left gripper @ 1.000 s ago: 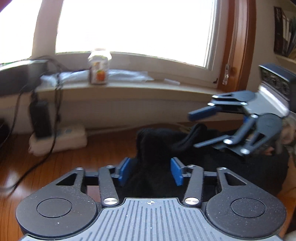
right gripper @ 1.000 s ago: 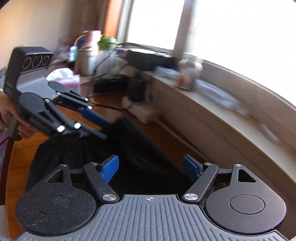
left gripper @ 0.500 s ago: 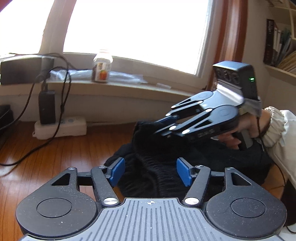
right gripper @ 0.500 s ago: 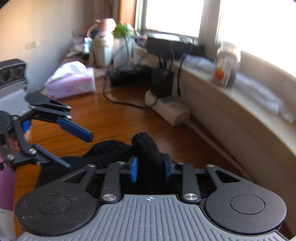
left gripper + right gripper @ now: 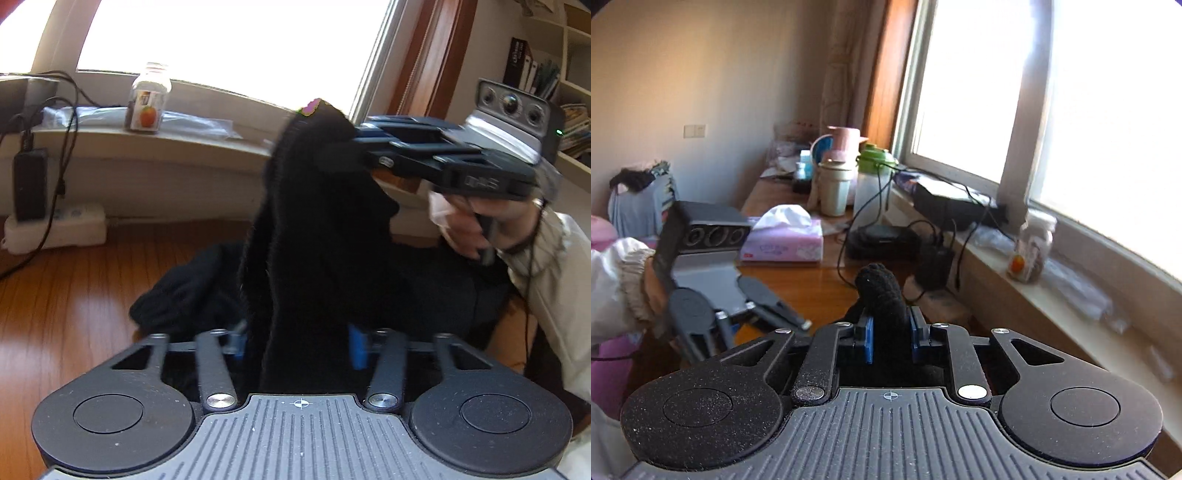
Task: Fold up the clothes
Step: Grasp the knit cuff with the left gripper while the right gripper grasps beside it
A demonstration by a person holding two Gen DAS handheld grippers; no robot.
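— Where is our black garment (image 5: 317, 229) at this moment?

— Most of it lies heaped on the wooden table (image 5: 66, 295); one knitted end is lifted up above the heap. Our right gripper (image 5: 889, 338) has its blue pads (image 5: 867, 341) pressed against that end, so it is clamped on the cloth, and a rounded tip pokes up past the pads.

— And our left gripper (image 5: 295, 341)?

— Its two fingers stand apart, with the hanging cloth passing between them. We can't see either pad pressing it, so we read it as released.

— What lies around us?

— A jar (image 5: 147, 99) on the window ledge, a tissue box (image 5: 783, 240) and some jugs (image 5: 838, 184) farther along the table, and cables (image 5: 59, 122) running to a power strip (image 5: 55, 225).
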